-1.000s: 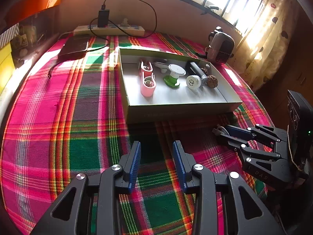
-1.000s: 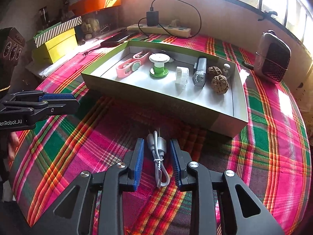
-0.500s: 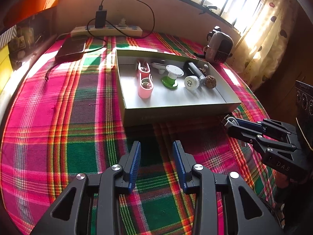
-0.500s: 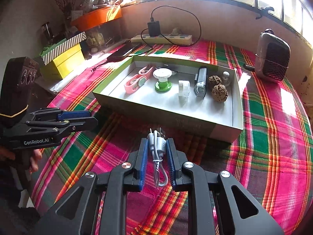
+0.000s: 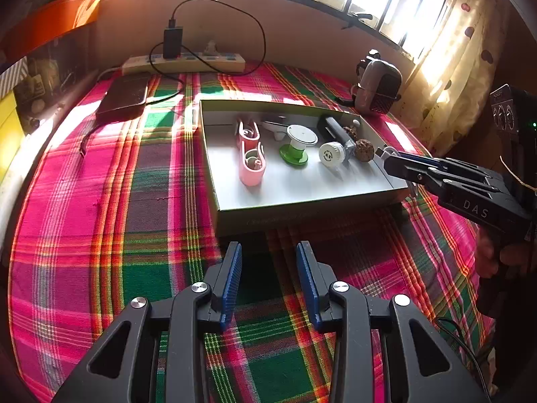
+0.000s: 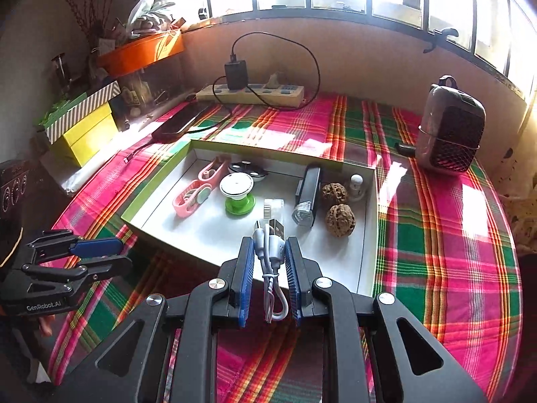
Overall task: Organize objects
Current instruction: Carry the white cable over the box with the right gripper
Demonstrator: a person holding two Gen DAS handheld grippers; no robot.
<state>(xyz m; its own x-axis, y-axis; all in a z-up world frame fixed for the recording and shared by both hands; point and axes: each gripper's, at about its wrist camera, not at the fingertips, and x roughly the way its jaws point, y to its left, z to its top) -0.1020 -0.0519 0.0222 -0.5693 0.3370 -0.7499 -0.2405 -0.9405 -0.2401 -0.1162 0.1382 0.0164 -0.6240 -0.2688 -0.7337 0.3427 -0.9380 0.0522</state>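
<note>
Cable (image 6: 271, 252), white and coiled, sat clamped between the right gripper's (image 6: 268, 262) blue pads, held above the near edge of an open box (image 6: 365, 268) on plaid cloth (image 6: 436, 235). The left gripper (image 5: 268, 262) hovered spread apart, empty.

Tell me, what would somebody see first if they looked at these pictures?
Probably the bright pink and green checked cloth covering the whole table. On it sits a shallow box with small things inside: a pink clip, a green and white spool and two walnuts. Right up front, the right tool pinches a bundled white cable above the box's near edge.
</note>
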